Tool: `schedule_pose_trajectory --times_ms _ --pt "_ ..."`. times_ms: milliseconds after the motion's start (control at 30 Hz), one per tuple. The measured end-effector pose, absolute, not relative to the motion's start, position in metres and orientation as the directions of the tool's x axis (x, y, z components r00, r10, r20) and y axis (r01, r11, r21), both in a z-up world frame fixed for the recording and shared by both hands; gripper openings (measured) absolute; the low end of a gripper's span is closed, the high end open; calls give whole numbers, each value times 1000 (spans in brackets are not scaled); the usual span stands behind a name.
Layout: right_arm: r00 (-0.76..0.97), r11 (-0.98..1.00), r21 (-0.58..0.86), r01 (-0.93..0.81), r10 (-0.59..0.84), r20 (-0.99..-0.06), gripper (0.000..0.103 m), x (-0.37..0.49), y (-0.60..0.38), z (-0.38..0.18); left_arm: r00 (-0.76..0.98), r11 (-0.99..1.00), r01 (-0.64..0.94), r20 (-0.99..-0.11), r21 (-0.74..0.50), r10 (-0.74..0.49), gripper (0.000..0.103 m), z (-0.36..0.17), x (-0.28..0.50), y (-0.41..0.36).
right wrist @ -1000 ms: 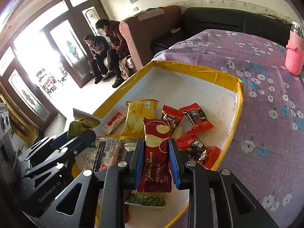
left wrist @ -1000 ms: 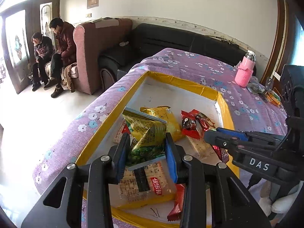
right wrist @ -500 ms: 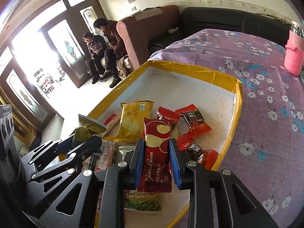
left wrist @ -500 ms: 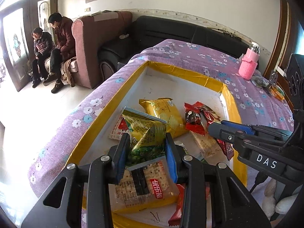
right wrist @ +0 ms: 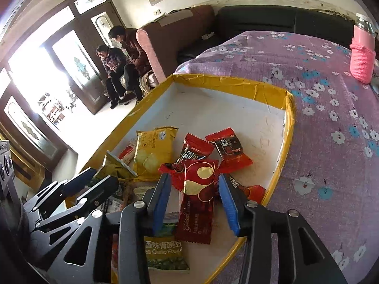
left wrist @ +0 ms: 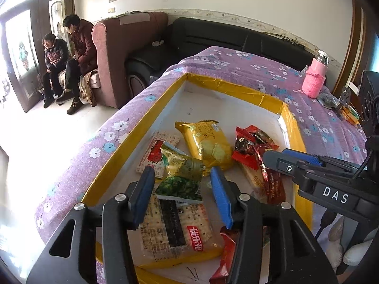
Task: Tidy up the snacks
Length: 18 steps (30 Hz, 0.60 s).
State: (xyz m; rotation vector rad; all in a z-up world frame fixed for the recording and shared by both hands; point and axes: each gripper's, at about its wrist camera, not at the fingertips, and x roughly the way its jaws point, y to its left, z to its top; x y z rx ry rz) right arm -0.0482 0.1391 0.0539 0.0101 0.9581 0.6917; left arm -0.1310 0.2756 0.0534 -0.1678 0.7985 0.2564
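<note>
The left gripper (left wrist: 182, 184) had just been opening; its blue pads (left wrist: 144, 189) stood clear of the green pea packet (left wrist: 181, 177) that lay between them, so nothing was gripped. That packet rested tilted on a clear-wrapped cracker pack (left wrist: 175, 227) at the near end of the tray (left wrist: 118, 151). Beyond it lay a yellow biscuit packet (left wrist: 206, 142), and to the left a flat cracker packet with red print (left wrist: 156, 151).

The right gripper (right wrist: 194, 196) had likewise just been opening. The long dark-red wafer bar (right wrist: 197, 198) lay between its pads (right wrist: 161, 201) with a gap on each side, resting on the tray floor and on other packets. Under its near end lay another green pea packet (right wrist: 165, 253). Past its far end sat two small red candy packets (right wrist: 194, 151) and (right wrist: 227, 146), close together, with another red wrapper (right wrist: 253, 191) near the tray's right wall.

The tray was white inside with yellow taped walls and sat on a table covered with a purple flowered cloth (right wrist: 327, 108). A pink-sleeved bottle (left wrist: 316, 78) stood upright well away on the cloth. Behind the table were a black sofa (left wrist: 213, 37) and a pink armchair (left wrist: 118, 54), and two people (left wrist: 68, 54) sat by the door.
</note>
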Motion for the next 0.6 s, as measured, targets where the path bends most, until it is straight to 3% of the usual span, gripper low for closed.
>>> schedule_pose_trajectory --times_ms 333,600 --pt "452 792 283 -541 558 -696 52 -76 113 78 708 951 -307 -674 -25 211 67 77 -151 262" --pt "532 805 208 -556 537 -654 57 -116 82 92 763 940 -340 -576 30 294 81 106 -179 240"
